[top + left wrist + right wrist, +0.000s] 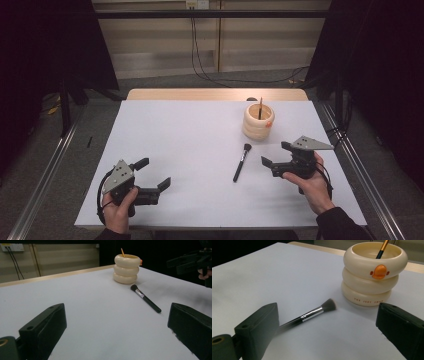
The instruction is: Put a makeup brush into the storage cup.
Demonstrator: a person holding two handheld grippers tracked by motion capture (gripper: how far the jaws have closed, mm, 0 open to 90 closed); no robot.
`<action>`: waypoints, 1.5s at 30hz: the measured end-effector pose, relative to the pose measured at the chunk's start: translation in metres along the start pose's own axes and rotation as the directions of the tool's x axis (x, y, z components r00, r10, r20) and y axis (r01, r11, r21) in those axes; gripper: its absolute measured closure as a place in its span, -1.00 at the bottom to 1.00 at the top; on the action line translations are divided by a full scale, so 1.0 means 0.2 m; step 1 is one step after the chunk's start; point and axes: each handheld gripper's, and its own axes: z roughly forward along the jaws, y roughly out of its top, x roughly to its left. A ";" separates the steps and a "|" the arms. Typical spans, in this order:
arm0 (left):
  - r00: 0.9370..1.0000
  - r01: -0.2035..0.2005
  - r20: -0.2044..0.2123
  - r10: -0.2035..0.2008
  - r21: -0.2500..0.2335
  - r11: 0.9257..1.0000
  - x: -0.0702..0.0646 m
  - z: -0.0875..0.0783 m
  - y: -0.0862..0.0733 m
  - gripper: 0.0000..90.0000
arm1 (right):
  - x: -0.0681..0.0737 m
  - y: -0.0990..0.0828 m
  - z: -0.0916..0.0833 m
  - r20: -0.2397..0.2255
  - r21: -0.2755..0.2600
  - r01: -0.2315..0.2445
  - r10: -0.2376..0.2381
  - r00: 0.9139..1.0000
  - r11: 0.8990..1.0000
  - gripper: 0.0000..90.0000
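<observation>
A black-handled makeup brush (pixel 241 162) (pixel 146 298) (pixel 312 313) lies flat on the white table (pixel 190 150), bristles toward a cream ringed holder (pixel 258 121) (pixel 126 268) (pixel 374 275) with an orange duck bill. A thin brush handle (pixel 260 107) (pixel 382 248) stands inside the holder. My right gripper (pixel 276 154) (pixel 329 332) hovers open just right of the lying brush, nothing between its jaws. At the front left of the table, my left gripper (pixel 153 173) (pixel 117 332) is open and empty as well.
A wooden strip (pixel 215 94) borders the table's far edge. Dark curtains hang on both sides, and cables (pixel 200 55) run down the back wall. Metal rails (pixel 45 170) flank the table. White table surface stretches between the two grippers.
</observation>
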 end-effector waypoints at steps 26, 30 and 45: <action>1.000 -0.010 0.009 0.010 0.015 1.000 0.01 0.01 0.00 -0.96 | 0.00 0.17 0.20 -0.047 0.099 -0.003 0.007 0.999 0.995 -0.75; 1.000 -0.011 0.007 0.011 0.014 1.000 0.01 0.01 0.00 -0.96 | 0.00 0.20 0.23 -0.057 0.115 -0.001 0.008 0.998 0.993 -0.71; 1.000 -0.016 0.010 0.016 0.018 1.000 0.01 0.01 0.00 -0.96 | -0.01 0.22 0.31 -0.074 0.223 -0.032 0.049 0.996 0.974 -0.56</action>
